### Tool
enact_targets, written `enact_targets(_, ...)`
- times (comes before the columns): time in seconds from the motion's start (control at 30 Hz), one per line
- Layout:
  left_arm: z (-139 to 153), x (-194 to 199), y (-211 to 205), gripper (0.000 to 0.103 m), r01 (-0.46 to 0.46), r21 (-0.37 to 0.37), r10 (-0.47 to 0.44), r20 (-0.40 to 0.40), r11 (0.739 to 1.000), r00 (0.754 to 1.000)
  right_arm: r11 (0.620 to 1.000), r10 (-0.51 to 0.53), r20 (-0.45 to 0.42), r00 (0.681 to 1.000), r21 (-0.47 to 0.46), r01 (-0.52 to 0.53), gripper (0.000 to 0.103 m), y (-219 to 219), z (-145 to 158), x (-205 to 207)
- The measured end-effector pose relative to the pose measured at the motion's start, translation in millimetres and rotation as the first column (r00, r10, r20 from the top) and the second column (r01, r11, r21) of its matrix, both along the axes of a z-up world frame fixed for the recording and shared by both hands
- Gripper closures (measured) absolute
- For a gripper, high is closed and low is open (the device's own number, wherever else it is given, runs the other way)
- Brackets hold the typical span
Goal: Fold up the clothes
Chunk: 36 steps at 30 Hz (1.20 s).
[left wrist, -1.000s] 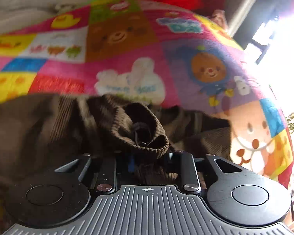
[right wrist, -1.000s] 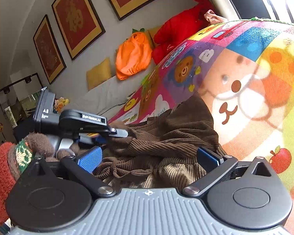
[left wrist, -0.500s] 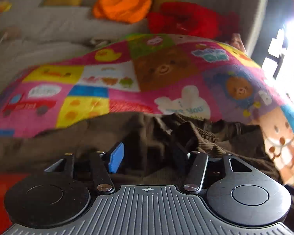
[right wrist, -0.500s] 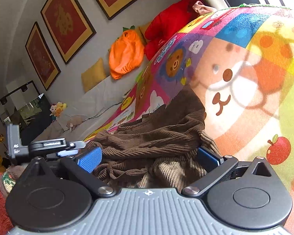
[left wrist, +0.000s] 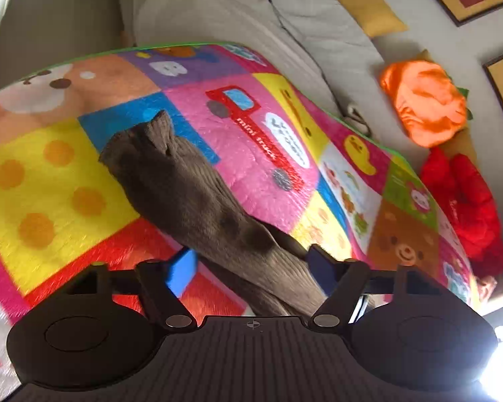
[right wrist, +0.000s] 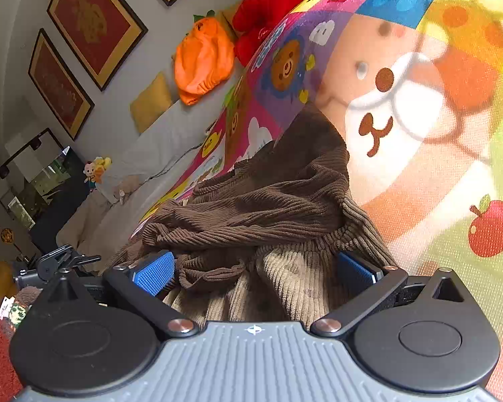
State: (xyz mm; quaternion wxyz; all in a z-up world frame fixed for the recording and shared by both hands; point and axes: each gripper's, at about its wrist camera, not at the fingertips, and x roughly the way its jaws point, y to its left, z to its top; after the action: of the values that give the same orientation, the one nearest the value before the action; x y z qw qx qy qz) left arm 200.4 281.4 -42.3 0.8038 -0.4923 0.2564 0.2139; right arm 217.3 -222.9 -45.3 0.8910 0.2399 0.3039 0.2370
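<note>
Brown corduroy garment (right wrist: pixel 271 207) lies on the patchwork play mat (right wrist: pixel 419 107), bunched at one end and strung out at the other. Right gripper (right wrist: pixel 255 273) sits over the crumpled bulk w/ its blue pads (right wrist: pixel 154 273) spread wide, fabric heaped between them but not pinched, so it's released, prob. just positioned to grab or pin that end. Left gripper (left wrist: pixel 251 264) is also unclenched: pads apart, the long sleeve or leg (left wrist: pixel 184 197) running between them and out across the mat to its cuff (left wrist: pixel 144 140), which lies flat on the blue/yellow squares. Judging by that, the limb is laid out straight so it can be folded back over the body. Cloth is limp and ribbed, likely to slump if lifted by one pt. Folding looks barely begun.
</note>
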Motion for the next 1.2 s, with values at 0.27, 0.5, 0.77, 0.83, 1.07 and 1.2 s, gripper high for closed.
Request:
enact_targets(0.27, 71.5, 37.4, -69.8, 0.089, 0.184, 0.529, -0.223, 0.011, 0.828, 0.975, 0.998, 0.008, -0.018, 1.000, 0.064, -0.007, 0.000, -8.1, -3.0, 2.3)
enact_targets(0.5, 116.5, 48.5, -198.5, 0.089, 0.346, 0.738, -0.572, 0.067, 0.579, 0.817, 0.998, 0.014, -0.016, 1.000, 0.057, -0.013, 0.000, -6.0, -2.2, 2.4)
enact_targets(0.77, 48.1, 57.1, -283.4, 0.046, 0.647, 0.654, -0.810, -0.089, 0.392, 0.580, 0.998, 0.016, -0.017, 1.000, 0.057, -0.015, 0.000, -6.0, -2.0, 3.2)
enact_targets(0.83, 43.9, 48.7, -287.2, 0.034, 0.672, 0.659, -0.842, -0.107, 0.339, 0.529, 0.998, 0.046, -0.021, 0.999, 0.032, -0.045, 0.000, -2.6, 0.1, 5.6)
enact_targets(1.07, 56.0, 12.5, -265.6, 0.007, 0.669, 0.674, -0.879, -0.063, 0.311, 0.472, 0.986, 0.137, -0.043, 0.990, -0.089, -0.141, 0.000, 12.5, 11.1, 12.3)
enact_targets(1.2, 37.4, 9.3, -219.2, 0.003, 0.632, 0.597, -0.782, -0.013, 0.494, 0.623, 0.973, 0.140, 0.029, 0.990, -0.191, -0.132, 0.000, 24.4, 39.3, 3.7)
